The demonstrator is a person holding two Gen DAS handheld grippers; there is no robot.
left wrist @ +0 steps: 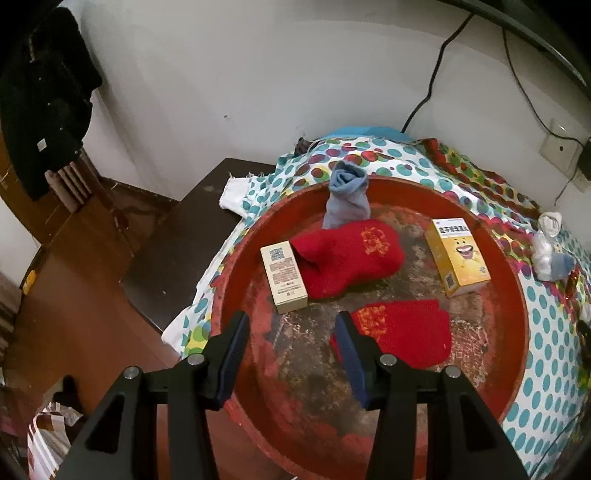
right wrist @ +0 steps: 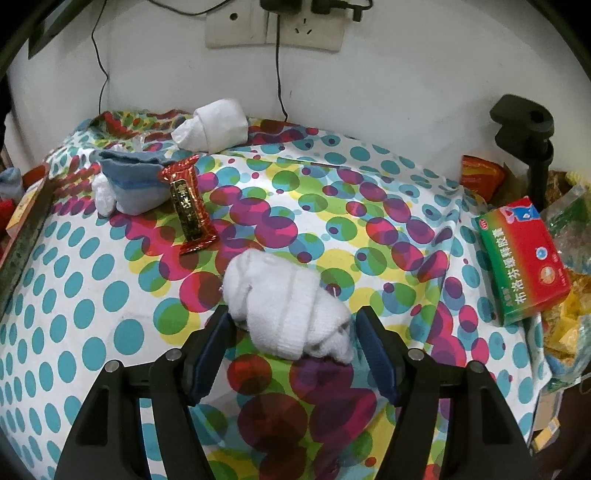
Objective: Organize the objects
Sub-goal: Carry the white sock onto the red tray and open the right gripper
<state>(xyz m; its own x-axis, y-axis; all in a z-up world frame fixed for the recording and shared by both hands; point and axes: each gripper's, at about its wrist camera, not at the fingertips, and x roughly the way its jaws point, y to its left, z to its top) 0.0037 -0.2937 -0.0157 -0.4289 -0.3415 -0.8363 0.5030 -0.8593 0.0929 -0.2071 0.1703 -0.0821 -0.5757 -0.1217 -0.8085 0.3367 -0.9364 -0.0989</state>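
Observation:
A round red tray holds two red socks, a grey-blue sock draped over its far rim, a beige box and a yellow box. My left gripper is open and empty above the tray's near part. My right gripper is open, its fingers on either side of a rolled white sock on the dotted cloth. A red snack bar, a blue-and-white sock bundle and another white sock roll lie farther back.
A green and red medicine box lies at the cloth's right edge by snack packets and a black clamp. Wall sockets with cables are behind. A dark side table and wooden floor lie left of the tray.

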